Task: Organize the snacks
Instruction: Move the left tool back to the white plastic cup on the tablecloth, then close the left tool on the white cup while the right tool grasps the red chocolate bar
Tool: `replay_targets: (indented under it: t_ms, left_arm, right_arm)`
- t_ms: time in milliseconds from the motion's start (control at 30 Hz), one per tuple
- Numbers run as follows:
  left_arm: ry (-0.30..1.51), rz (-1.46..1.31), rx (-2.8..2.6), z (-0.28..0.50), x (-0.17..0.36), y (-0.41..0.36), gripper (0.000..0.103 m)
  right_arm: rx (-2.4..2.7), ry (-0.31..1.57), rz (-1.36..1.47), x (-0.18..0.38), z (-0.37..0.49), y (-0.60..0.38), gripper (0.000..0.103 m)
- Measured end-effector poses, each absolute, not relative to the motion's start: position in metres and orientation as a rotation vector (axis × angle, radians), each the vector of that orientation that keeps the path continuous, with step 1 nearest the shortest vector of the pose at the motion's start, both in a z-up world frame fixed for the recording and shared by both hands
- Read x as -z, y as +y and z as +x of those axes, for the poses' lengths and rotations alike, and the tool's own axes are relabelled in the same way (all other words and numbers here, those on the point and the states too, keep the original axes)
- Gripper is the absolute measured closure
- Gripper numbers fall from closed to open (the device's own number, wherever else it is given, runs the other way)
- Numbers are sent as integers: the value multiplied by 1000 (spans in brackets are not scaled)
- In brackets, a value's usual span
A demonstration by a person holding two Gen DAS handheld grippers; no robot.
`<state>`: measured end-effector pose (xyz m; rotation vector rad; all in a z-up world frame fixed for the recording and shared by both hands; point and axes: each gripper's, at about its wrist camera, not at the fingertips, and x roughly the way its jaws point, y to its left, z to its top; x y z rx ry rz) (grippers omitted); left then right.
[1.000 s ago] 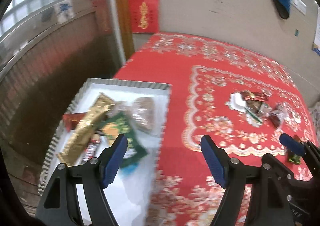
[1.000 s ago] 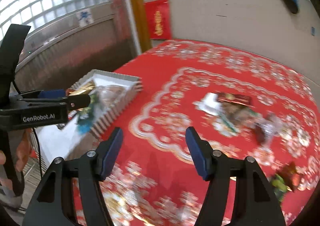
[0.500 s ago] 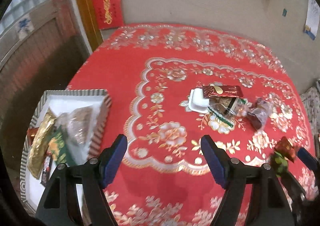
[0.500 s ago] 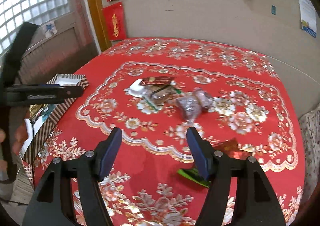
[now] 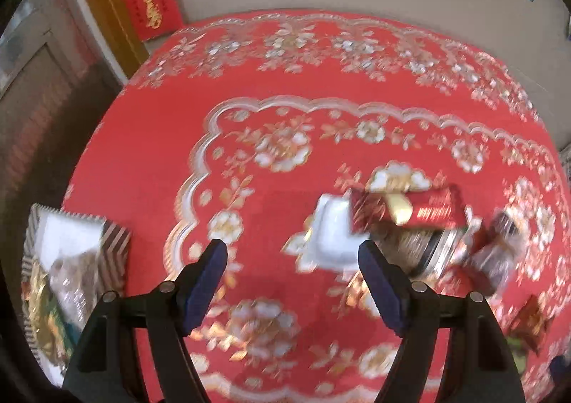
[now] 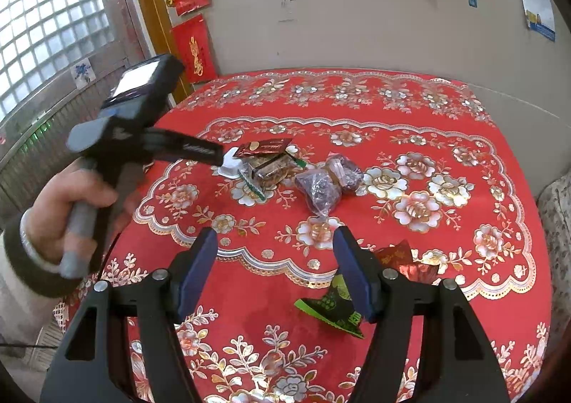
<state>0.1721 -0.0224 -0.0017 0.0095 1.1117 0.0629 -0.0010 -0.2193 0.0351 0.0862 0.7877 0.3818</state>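
The left gripper (image 5: 292, 281) stood wide, its blue pads bare with nothing between them, hanging over the red floral tablecloth (image 5: 285, 57) beside the cluster of snacks. Just off its right pad lay a small white plastic tub (image 5: 332, 239), with a glossy red foil packet (image 5: 403, 210) overlapping its far edge and a clear-wrapped brown snack (image 5: 424, 253) tucked under that packet. Seen from the right wrist, the left gripper (image 6: 223, 155) pointed steeply down, its tip almost at the tub, the person's hand (image 6: 67, 203) wrapped round the grey handle and a dark sleeve at the wrist.

The right gripper (image 6: 274, 271) was about half open and empty, tilted down over the cloth. A green-and-black wrapper (image 6: 330, 306) lay just beyond and under its right pad, with a crumpled red foil wrapper (image 6: 403, 260) beside it. A pair of clear bags of dark sweets (image 6: 328, 185) sat between the two groups.

The step in hand looked like reaching for the next snack, with neither claw yet gripping. The striped white box (image 5: 114, 246), already holding several packets, sat at the table's left edge, well apart from the loose pile. The next move probably called for lowering the left gripper astride the tub or the red packet, closing gently on the slippery foil, then carrying it across to the box.
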Motion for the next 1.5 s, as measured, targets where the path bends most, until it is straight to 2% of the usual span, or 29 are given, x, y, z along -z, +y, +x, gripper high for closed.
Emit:
replay_targets:
  t_ms: [233, 433, 733, 1133, 1167, 1200, 1367, 1500]
  left_arm:
    - [1164, 33, -6, 196, 14, -44, 26]
    - [1116, 74, -44, 188, 2, -31, 26]
    - [1159, 91, 37, 200, 16, -55, 26]
    - [1189, 3, 84, 202, 22, -30, 29]
    - [1192, 5, 94, 202, 22, -30, 34]
    - [1195, 12, 96, 203, 23, -31, 44]
    - [1177, 77, 111, 200, 27, -37, 65]
    - [1186, 25, 119, 198, 25, -28, 65]
  right_arm:
    - [-369, 812, 102, -27, 5, -225, 36]
    - [-371, 843, 133, -21, 9, -228, 36]
    - [-367, 795, 103, -30, 3, -224, 33]
    - [-384, 789, 122, -31, 3, -225, 33]
    - [-384, 793, 127, -31, 3, -225, 33]
    - [-384, 794, 129, -30, 4, -225, 33]
    - [-377, 799, 136, -28, 5, -226, 33]
    - [-379, 804, 142, -26, 6, -227, 33]
